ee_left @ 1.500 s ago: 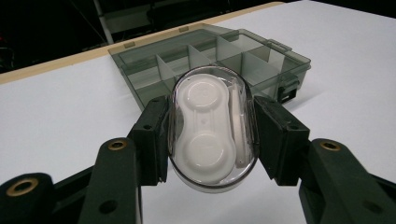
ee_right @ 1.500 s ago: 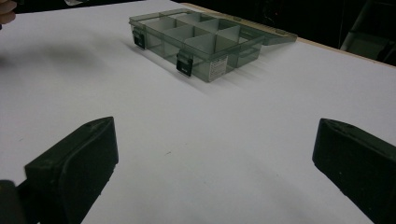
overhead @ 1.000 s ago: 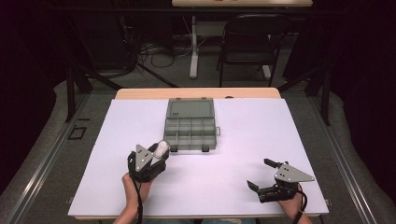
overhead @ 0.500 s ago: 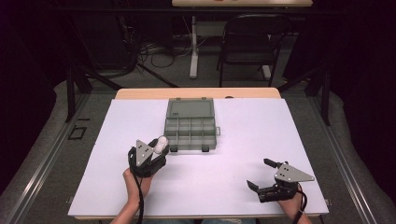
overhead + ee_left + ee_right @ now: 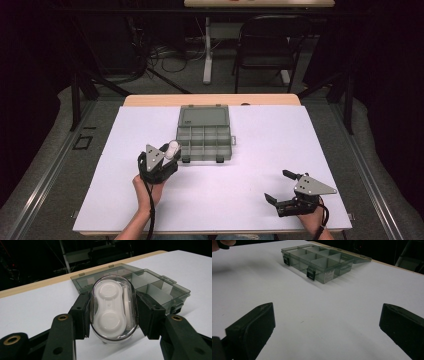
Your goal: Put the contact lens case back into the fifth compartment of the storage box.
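Big white table top point(image 5: 240, 200) in a dark room with a black folding chair point(image 5: 265, 47) behind, open see-through grey plastic box with little compartments point(image 5: 205, 142) near the far edge, left gripper point(image 5: 167, 156) just beside it squeezing a clear oval case with a white two-cup holder inside point(image 5: 113, 308), a detail plain in the left gripper view, right gripper point(image 5: 280, 185) spread wide, holding nothing, above bare table.

The tabletop point(image 5: 240, 200) is plain white, with a pale wood strip along its far edge. Between the black jaws of the left hand-held gripper point(image 5: 112, 312) sits a clear oval case point(image 5: 113, 307) with a white two-lobed insert. Just beyond it lies a smoky grey see-through organizer box point(image 5: 160, 290) with black latches and a small white label. The right hand-held gripper point(image 5: 327, 327) is black too, topped by a grey plate.
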A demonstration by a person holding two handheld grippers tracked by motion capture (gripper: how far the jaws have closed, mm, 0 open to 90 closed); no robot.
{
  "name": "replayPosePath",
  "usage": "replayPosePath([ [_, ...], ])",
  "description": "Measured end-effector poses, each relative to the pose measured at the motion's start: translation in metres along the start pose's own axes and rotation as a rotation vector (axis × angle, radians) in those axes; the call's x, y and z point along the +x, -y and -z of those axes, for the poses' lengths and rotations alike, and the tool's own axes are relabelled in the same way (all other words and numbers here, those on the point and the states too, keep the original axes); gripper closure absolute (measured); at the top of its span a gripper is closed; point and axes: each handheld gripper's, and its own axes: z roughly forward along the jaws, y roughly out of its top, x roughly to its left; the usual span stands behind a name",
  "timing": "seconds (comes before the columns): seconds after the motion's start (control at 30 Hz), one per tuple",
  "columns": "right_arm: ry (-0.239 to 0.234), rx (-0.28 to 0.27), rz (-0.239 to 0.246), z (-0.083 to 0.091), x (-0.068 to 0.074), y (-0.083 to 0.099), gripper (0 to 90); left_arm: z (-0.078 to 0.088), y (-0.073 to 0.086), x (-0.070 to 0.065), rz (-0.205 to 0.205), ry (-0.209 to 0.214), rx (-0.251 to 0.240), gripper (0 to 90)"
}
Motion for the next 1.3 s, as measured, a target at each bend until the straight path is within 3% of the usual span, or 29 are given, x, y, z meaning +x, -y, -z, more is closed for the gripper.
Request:
replayPosePath([
  [1.3, 0.000, 0.012, -0.004, -0.001, 0.001, 0.001, 0.0, -0.042, -0.003, 0.008, 0.096, -0.035, 0.028, 49.1],
])
